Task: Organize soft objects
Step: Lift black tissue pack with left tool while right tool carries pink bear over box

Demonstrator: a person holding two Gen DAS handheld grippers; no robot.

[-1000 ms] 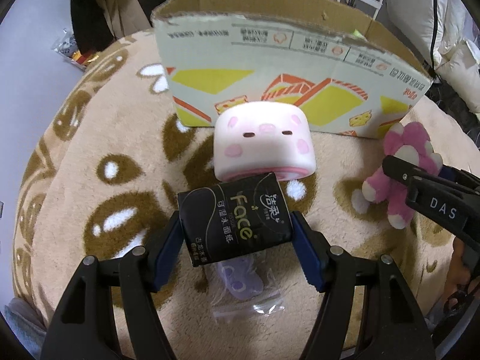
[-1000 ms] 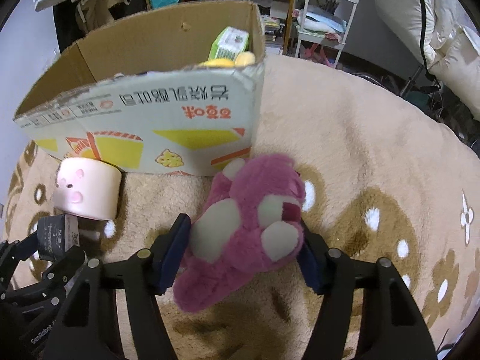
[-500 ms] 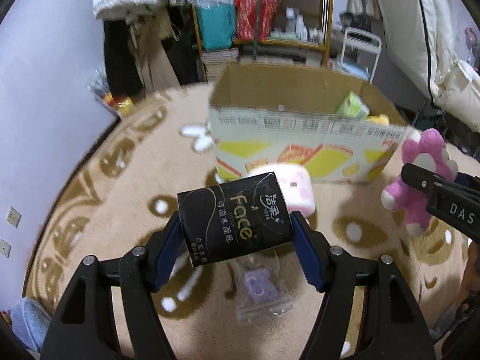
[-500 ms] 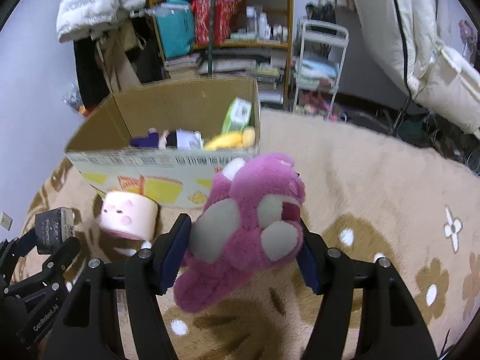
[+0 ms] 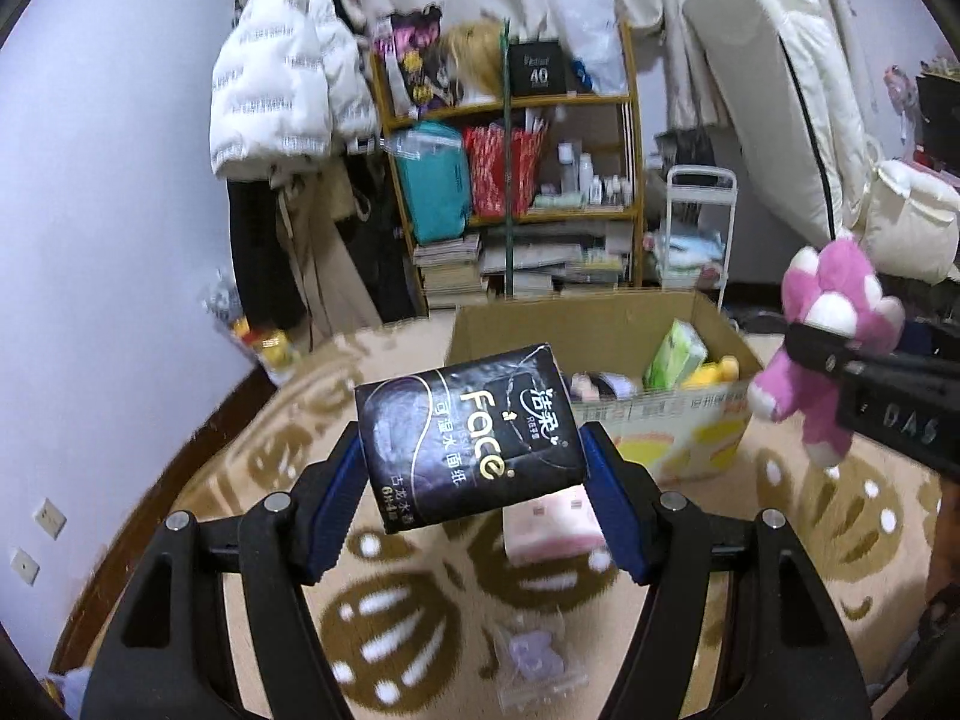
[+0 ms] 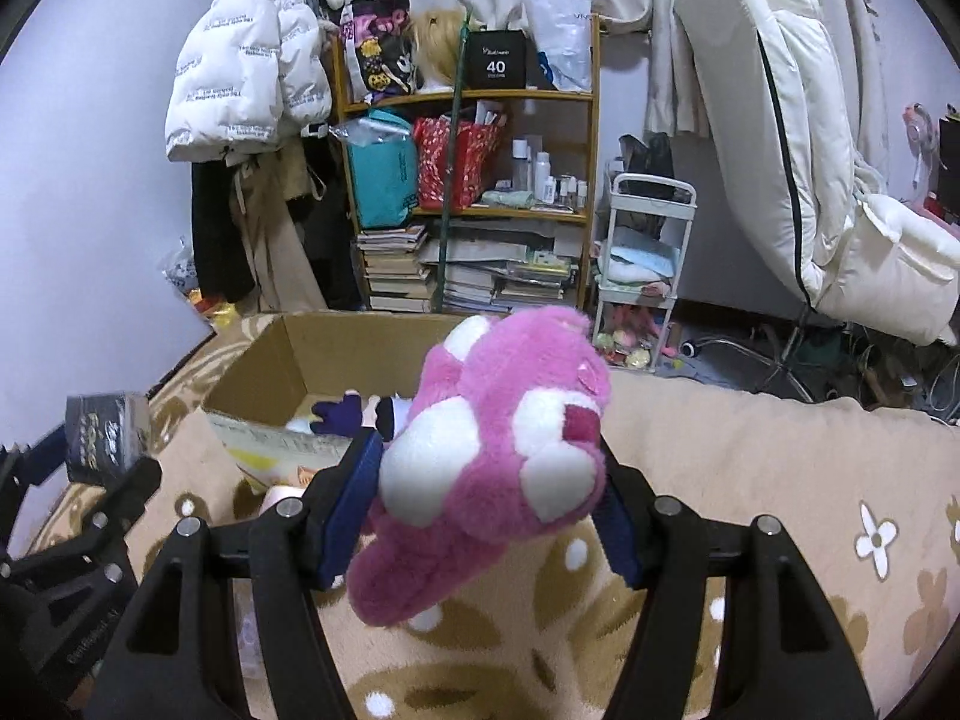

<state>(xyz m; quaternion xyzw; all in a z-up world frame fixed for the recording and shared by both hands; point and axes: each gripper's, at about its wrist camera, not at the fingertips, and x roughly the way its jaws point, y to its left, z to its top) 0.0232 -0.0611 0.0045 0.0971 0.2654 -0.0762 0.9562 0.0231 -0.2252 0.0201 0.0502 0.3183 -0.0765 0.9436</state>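
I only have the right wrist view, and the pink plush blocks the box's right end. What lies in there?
Observer: A green pack and a yellow toy lie in that end of the cardboard box.
Operator: Anything on the rug under the left gripper?
Observer: A small clear bag holding something purple lies on the rug below the left gripper.

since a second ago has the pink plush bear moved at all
Yes. The pink plush bear, clamped in the right hand-held gripper, has gone up: earlier it sat low against the cardboard box front, now it is above the rim.
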